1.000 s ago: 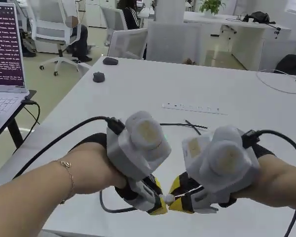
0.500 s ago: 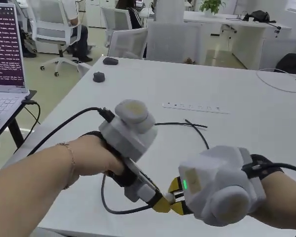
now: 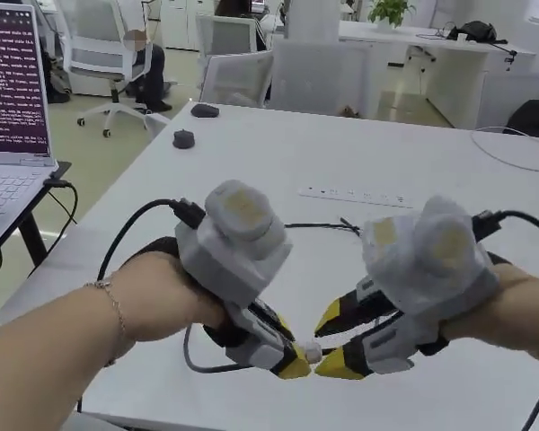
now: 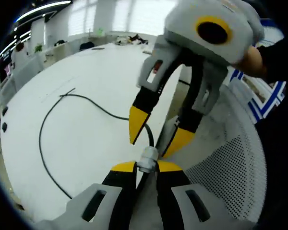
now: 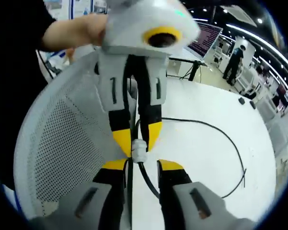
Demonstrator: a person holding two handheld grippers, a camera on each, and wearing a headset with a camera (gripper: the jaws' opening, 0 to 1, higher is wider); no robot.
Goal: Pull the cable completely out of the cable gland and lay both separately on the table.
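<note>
Here left tongs [image 4: 146, 167] clamp the cable gland [image 4: 147, 157], right tongs [image 5: 143, 165] gape astride its cable [image 5: 147, 178], laptop [image 3: 9, 108] aside.

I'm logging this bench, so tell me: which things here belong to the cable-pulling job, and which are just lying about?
In the job: gland, cable, left gripper shut on the gland, right gripper open around the cable, table.
Lying about: laptop, mouse, power strip.
</note>
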